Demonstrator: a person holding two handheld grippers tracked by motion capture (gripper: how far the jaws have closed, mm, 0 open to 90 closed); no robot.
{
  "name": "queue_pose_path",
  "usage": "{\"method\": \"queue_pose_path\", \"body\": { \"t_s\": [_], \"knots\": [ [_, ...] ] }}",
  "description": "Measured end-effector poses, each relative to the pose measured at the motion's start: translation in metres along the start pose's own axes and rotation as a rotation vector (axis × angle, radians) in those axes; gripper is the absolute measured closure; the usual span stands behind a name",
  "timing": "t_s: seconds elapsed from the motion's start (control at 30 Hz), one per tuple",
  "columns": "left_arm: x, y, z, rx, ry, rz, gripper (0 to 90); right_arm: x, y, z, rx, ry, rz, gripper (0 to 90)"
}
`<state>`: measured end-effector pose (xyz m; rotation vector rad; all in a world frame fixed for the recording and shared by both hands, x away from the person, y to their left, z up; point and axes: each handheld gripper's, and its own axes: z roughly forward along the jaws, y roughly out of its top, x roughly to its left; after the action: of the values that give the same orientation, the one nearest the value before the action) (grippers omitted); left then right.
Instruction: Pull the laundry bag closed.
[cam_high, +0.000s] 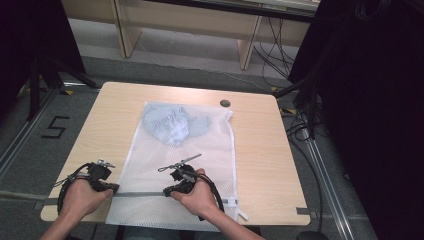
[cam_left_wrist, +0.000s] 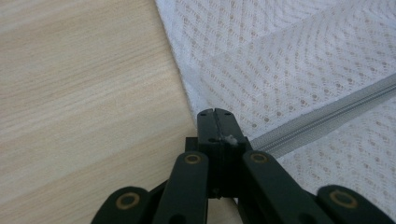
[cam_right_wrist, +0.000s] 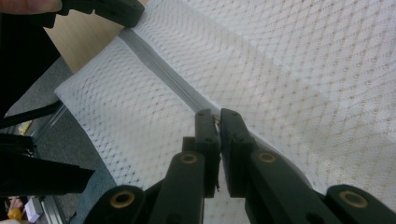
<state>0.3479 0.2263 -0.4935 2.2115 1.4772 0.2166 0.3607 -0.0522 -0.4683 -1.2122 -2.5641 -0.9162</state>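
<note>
A white mesh laundry bag (cam_high: 182, 165) lies flat on the wooden table (cam_high: 260, 150), its long axis running from 6 o'clock to 12 o'clock in the high view, with a pale blue garment (cam_high: 172, 124) inside at the 12 o'clock end. The grey zipper (cam_high: 142, 194) crosses the bag near its 6 o'clock end, along the 9-to-3 line. The left gripper (cam_high: 116, 188) sits at the 9 o'clock end of the zipper, at the bag's edge; in the left gripper view its jaws are pressed together on the zipper end and mesh edge (cam_left_wrist: 224, 138), with the zipper tape (cam_left_wrist: 327, 116) running away toward 2 o'clock. The right gripper (cam_high: 168, 192) sits on the zipper line roughly midway across the bag. In the right gripper view (cam_right_wrist: 217, 120) its jaws are nearly closed, with a small metallic piece between the tips, judged to be the zipper slider, though it is too small to confirm. From this gripper the zipper (cam_right_wrist: 159, 70) extends toward 10 o'clock to the other gripper (cam_right_wrist: 112, 11). The governing relation: both tools lie on one axis, the zipper line. Whether the teeth are open or closed on either side cannot be determined. The right hand (cam_high: 202, 197) is nearer the slider, so it would pull along the 9-to-3 axis, while the left anchors the end against that pull.
</note>
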Motion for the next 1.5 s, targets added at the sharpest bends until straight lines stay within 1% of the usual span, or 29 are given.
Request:
{"method": "queue_pose_path", "body": {
  "t_s": [0.03,0.07,0.1,0.13,0.17,0.2,0.23,0.27,0.3,0.33,0.4,0.47,0.53,0.67,0.73,0.77,1.0,1.07,1.1,1.13,1.17,1.2,1.23,1.27,1.33,1.37,1.4,1.47,1.5],
  "knots": [
    [0.000,0.000,0.001,-0.010,-0.001,-0.001,90.0,-0.001,0.000,0.000,-0.006,0.001,-0.016,87.1],
    [0.000,0.000,0.001,-0.009,-0.001,0.000,90.0,-0.001,-0.001,0.000,-0.004,-0.001,-0.011,87.1],
    [0.001,0.000,-0.001,0.007,-0.006,0.017,90.0,-0.002,-0.001,-0.001,-0.005,-0.001,-0.014,87.1],
    [0.000,0.000,0.001,-0.008,-0.001,0.001,90.0,-0.002,-0.001,-0.001,0.000,0.002,-0.008,87.1],
    [0.000,0.000,0.001,-0.009,-0.001,-0.001,90.0,-0.002,-0.002,-0.001,-0.001,-0.001,-0.006,87.1],
    [0.001,0.000,-0.001,0.008,-0.002,0.010,90.0,-0.003,-0.002,-0.002,0.000,-0.003,-0.017,87.1],
    [0.002,0.000,-0.001,0.018,-0.008,0.025,90.0,-0.003,-0.002,-0.002,0.000,-0.006,-0.008,87.1],
    [0.002,0.000,-0.001,0.016,-0.005,0.024,90.0,-0.004,-0.002,-0.003,-0.004,-0.003,-0.017,87.1],
    [0.001,0.000,0.000,0.001,-0.006,0.009,90.0,-0.004,-0.002,-0.003,-0.001,-0.006,-0.007,87.1],
    [0.002,0.000,-0.001,0.012,-0.008,0.023,90.0,-0.005,-0.002,-0.004,0.000,-0.007,-0.002,87.1],
    [0.002,0.000,-0.002,0.022,-0.008,0.026,90.0,-0.006,-0.002,-0.006,0.000,-0.004,-0.002,87.1],
    [0.000,0.000,0.001,-0.009,-0.001,-0.001,90.0,-0.007,-0.003,-0.006,-0.002,-0.002,-0.005,87.1],
    [0.000,0.000,0.001,-0.008,-0.001,0.002,90.0,-0.007,-0.004,-0.007,0.010,-0.007,0.008,87.1],
    [0.000,0.000,0.001,-0.009,-0.001,0.001,90.0,-0.009,-0.005,-0.009,-0.002,-0.012,0.000,87.1],
    [0.001,0.000,-0.001,0.007,-0.006,0.019,90.0,-0.010,-0.006,-0.010,-0.002,-0.006,0.002,87.1],
    [0.000,0.000,0.001,-0.010,-0.001,-0.001,90.0,-0.011,-0.006,-0.010,-0.002,-0.012,0.005,87.1],
    [0.000,0.000,0.001,-0.008,-0.001,0.002,90.0,-0.013,-0.007,-0.014,-0.006,-0.013,0.012,87.1],
    [0.000,0.000,-0.001,0.011,-0.001,0.007,90.0,-0.013,-0.007,-0.014,-0.008,-0.012,0.004,87.1],
    [0.000,0.000,0.000,0.001,-0.003,0.006,90.0,-0.014,-0.008,-0.015,-0.006,-0.014,0.008,87.1],
    [0.001,0.000,-0.001,0.006,-0.007,0.020,90.0,-0.015,-0.008,-0.015,-0.009,-0.020,0.006,87.1],
    [0.000,0.000,0.001,-0.009,-0.001,0.001,90.0,-0.015,-0.008,-0.016,-0.006,-0.012,0.013,87.1],
    [0.000,0.000,0.001,-0.008,-0.001,0.002,90.0,-0.015,-0.008,-0.016,-0.006,-0.018,0.010,87.1],
    [0.000,0.000,0.000,-0.003,0.003,0.004,90.0,-0.015,-0.008,-0.017,0.006,-0.028,0.034,87.1],
    [0.000,0.000,0.000,0.005,-0.003,0.010,90.0,-0.016,-0.009,-0.017,-0.010,-0.020,0.019,87.1],
    [0.000,0.000,0.000,0.005,-0.001,0.012,90.0,-0.017,-0.010,-0.017,-0.006,-0.017,0.015,87.1],
    [0.000,0.000,0.000,0.003,0.004,0.003,90.0,-0.017,-0.010,-0.018,0.002,-0.023,0.031,87.1],
    [0.001,0.000,0.000,0.013,-0.002,0.008,90.0,-0.018,-0.011,-0.018,0.002,-0.026,0.033,87.0],
    [0.000,0.000,-0.001,0.012,-0.002,0.007,90.0,-0.019,-0.011,-0.019,-0.006,-0.023,0.029,87.1],
    [0.001,0.000,-0.001,0.011,-0.006,0.022,90.0,-0.020,-0.011,-0.020,-0.010,-0.020,0.019,87.1]
  ]
}}
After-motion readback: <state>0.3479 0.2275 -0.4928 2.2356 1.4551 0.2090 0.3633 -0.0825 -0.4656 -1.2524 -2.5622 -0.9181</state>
